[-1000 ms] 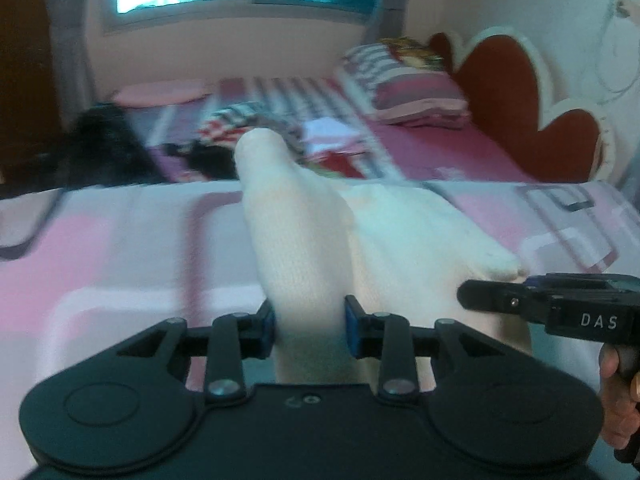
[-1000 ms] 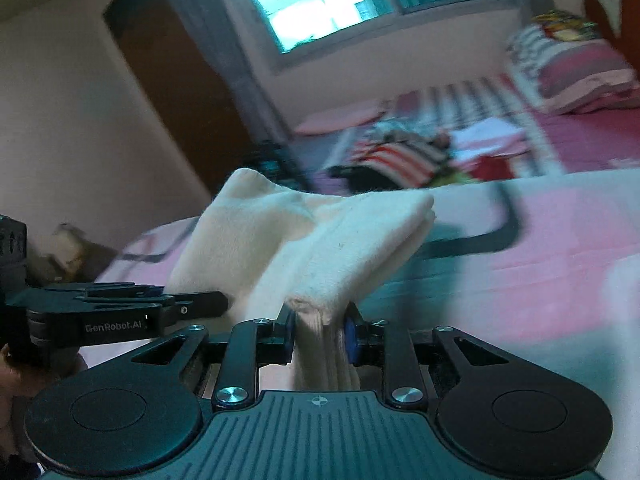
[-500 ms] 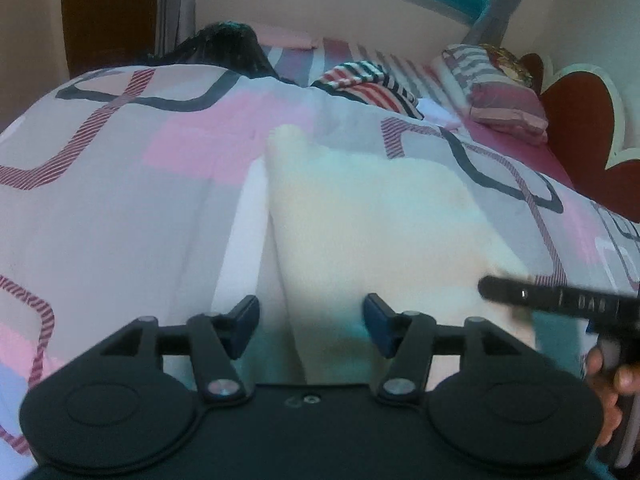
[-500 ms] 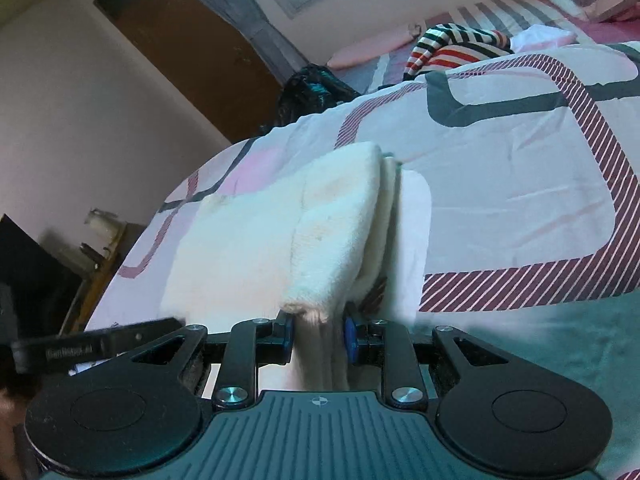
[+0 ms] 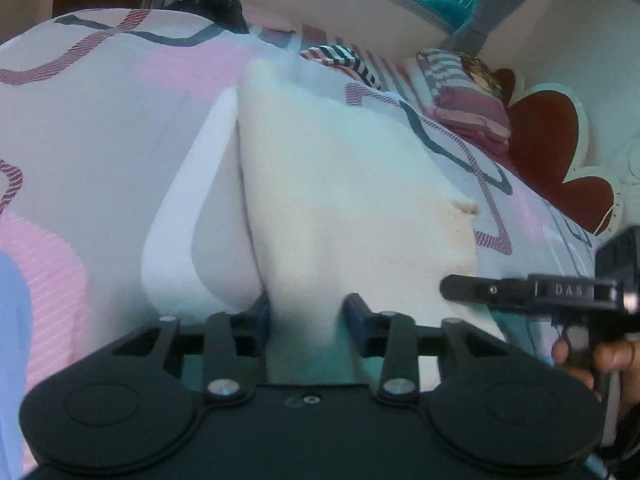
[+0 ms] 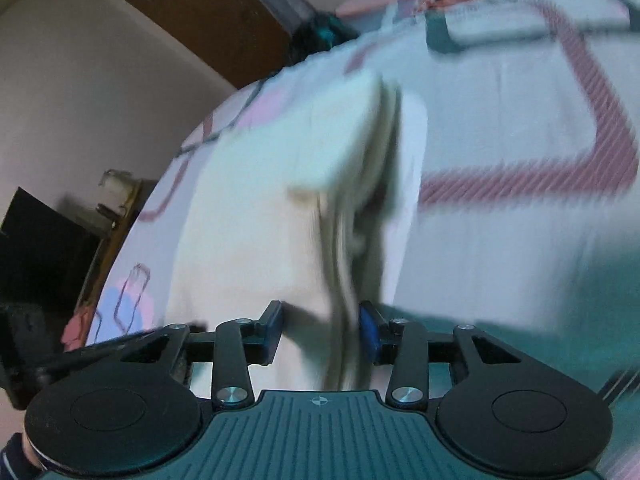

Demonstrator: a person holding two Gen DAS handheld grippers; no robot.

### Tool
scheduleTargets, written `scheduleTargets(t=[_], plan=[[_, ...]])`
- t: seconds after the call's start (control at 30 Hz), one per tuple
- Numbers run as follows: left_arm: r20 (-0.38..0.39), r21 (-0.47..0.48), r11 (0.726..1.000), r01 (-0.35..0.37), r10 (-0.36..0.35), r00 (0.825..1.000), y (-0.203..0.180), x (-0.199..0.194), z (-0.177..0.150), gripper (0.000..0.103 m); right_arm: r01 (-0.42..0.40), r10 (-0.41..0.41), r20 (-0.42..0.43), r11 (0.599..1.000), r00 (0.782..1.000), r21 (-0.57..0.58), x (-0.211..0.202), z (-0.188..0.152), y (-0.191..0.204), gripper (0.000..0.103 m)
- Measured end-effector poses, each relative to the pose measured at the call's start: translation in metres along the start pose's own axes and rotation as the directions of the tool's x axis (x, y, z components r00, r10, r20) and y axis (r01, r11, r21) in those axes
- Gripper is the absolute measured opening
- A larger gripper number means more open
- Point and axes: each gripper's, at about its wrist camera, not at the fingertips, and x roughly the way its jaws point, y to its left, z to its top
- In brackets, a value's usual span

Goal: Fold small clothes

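A cream knit garment [image 5: 340, 184], folded into a thick pad, lies on the pink patterned bedspread [image 5: 100, 120]. My left gripper [image 5: 308, 320] is at its near edge. Its jaws are closing with the cloth between them, and the blue pads touch the cloth on both sides. In the right wrist view the same garment [image 6: 272, 184] shows its stacked layers along the right side. My right gripper [image 6: 322, 328] is shut on that layered near edge. The right gripper's fingers [image 5: 452, 290] reach in from the right in the left wrist view, a hand [image 5: 600, 360] behind them.
A striped pillow [image 5: 468, 96] and a red heart-shaped headboard [image 5: 552, 136] are at the far right. Striped clothes [image 5: 340, 58] and a dark bundle [image 5: 212, 8] lie at the far end of the bed. A brown door [image 6: 200, 20] and a side table [image 6: 116, 200] stand left of the bed.
Both grippers brought the lifted garment down onto the bedspread. The left jaws opened wide half a second ago and have closed in on the near edge again. The right grip is unchanged.
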Motion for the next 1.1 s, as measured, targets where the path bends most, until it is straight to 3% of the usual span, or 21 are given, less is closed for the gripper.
scheduleTargets(t=[0.03,0.1,0.23,0.27,0.3,0.33,0.37,0.43,0.47,0.53,0.6,0.67,0.7,0.8,0.87,0.97,1.0,1.03,1.1], plan=[[0.005,-0.004,1.000,0.000,0.000,1.000,0.000,-0.002,0.003,0.020,0.001,-0.002,0.012,1.000,1.000,0.021,0.001,-0.004,-0.001,0.019],[0.027,0.039,0.999,-0.027,0.026,0.999,-0.005,-0.013,0.009,0.016,-0.056,0.053,0.025,0.988,0.998,0.145,0.000,-0.008,-0.009,0.017],[0.063,0.166,0.983,-0.079,0.069,0.996,-0.015,-0.041,0.016,0.015,-0.171,0.160,0.063,0.958,0.985,0.231,-0.008,-0.018,0.000,0.016],[0.031,0.191,0.979,-0.075,0.070,0.997,-0.015,-0.040,0.016,0.016,-0.145,0.133,0.067,0.964,0.989,0.221,-0.008,-0.020,0.003,0.016],[-0.015,0.199,0.977,-0.078,0.083,0.996,-0.014,-0.032,0.014,0.025,-0.085,0.072,0.068,0.975,0.995,0.205,-0.007,-0.021,0.004,0.017],[-0.045,0.203,0.973,-0.113,0.125,0.991,-0.010,-0.025,0.009,0.034,0.000,-0.012,0.062,0.982,0.998,0.188,-0.006,-0.020,0.005,0.017],[-0.064,0.207,0.968,-0.143,0.159,0.985,-0.007,-0.022,0.002,0.037,0.038,-0.049,0.066,0.985,0.997,0.167,-0.005,-0.022,0.003,0.018],[-0.018,0.165,0.977,-0.137,0.141,0.990,-0.002,-0.036,-0.010,0.038,0.072,-0.083,0.084,0.989,0.993,0.131,-0.015,-0.024,0.008,0.019],[0.022,0.143,0.980,-0.138,0.136,0.990,0.001,-0.046,-0.015,0.036,0.127,-0.135,0.116,0.989,0.984,0.075,-0.025,-0.026,0.019,0.019],[0.063,0.094,0.986,-0.135,0.130,0.990,0.005,-0.054,-0.021,0.036,0.177,-0.160,0.190,0.981,0.969,-0.078,-0.041,-0.033,0.044,0.019],[0.030,0.068,0.984,-0.165,0.164,0.986,0.007,-0.043,-0.028,0.038,0.181,-0.144,0.193,0.964,0.971,-0.195,-0.040,-0.043,0.064,0.019],[0.037,0.041,0.986,-0.164,0.163,0.986,0.007,-0.038,-0.037,0.038,0.252,-0.214,0.153,0.921,0.965,-0.296,-0.024,-0.055,0.077,0.019],[0.039,0.027,0.985,-0.170,0.169,0.985,0.004,-0.038,-0.040,0.038,0.317,-0.296,0.112,0.891,0.948,-0.325,-0.010,-0.060,0.075,0.019],[0.044,0.050,0.975,-0.217,0.215,0.976,-0.008,-0.045,-0.047,0.037,0.324,-0.307,0.104,0.906,0.946,-0.271,-0.006,-0.063,0.066,0.020],[0.052,0.084,0.964,-0.254,0.250,0.967,-0.020,-0.059,-0.054,0.034,0.348,-0.328,0.117,0.894,0.937,-0.282,-0.015,-0.061,0.077,0.020],[0.122,0.133,0.945,-0.299,0.284,0.951,-0.039,-0.093,-0.071,0.044,0.335,-0.288,0.186,0.890,0.939,-0.311,-0.049,-0.070,0.096,0.020],[0.145,0.143,0.939,-0.312,0.292,0.945,-0.046,-0.104,-0.078,0.052,0.334,-0.282,0.199,0.890,0.938,-0.311,-0.060,-0.075,0.102,0.022],[0.172,0.153,0.933,-0.327,0.300,0.938,-0.053,-0.116,-0.085,0.069,0.333,-0.274,0.217,0.889,0.937,-0.313,-0.070,-0.082,0.107,0.025],[0.241,0.168,0.917,-0.361,0.316,0.917,-0.066,-0.142,-0.103,0.094,0.343,-0.274,0.244,0.886,0.930,-0.311,-0.096,-0.105,0.122,0.064]])
